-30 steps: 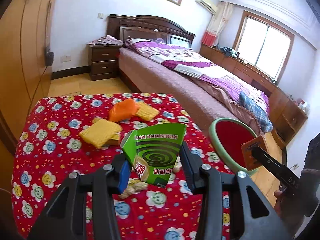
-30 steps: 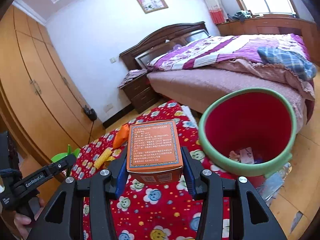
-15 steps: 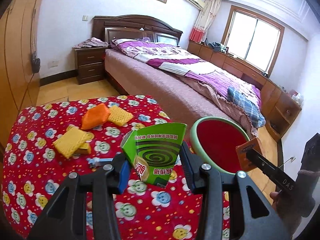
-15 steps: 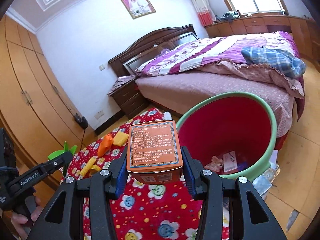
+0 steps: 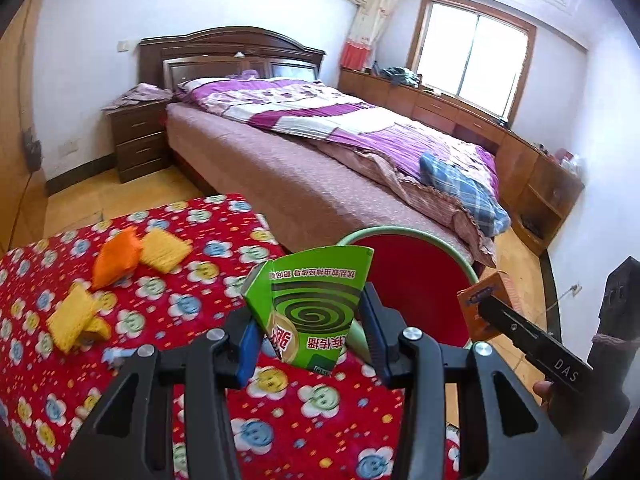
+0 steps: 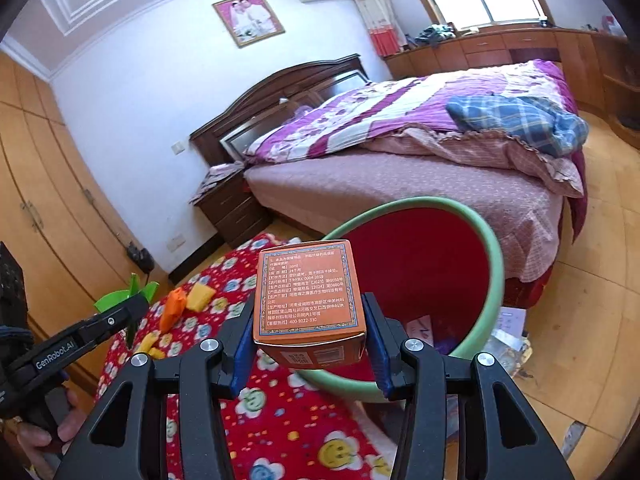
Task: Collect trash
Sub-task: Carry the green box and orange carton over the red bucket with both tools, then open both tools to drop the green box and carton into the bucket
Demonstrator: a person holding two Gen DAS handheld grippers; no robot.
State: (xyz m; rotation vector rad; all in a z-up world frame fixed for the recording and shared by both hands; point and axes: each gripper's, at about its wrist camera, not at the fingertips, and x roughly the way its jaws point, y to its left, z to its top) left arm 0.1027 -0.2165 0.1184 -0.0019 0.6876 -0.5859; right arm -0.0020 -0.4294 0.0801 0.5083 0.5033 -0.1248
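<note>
Green-rimmed bin (image 6: pixel 494 264) beside table edge (image 5: pixel 276 240), floor probably clear.

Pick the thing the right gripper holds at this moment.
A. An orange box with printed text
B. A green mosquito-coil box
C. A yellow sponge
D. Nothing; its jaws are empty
A: in the right wrist view the right gripper has both pads pressed on the sides of the orange box, in front of the bin; the green box is in the left gripper.

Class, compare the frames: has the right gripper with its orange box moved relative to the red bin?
Yes. The right gripper, shut on the orange box, has closed in on the red bin, whose rim now sits behind the box.
</note>
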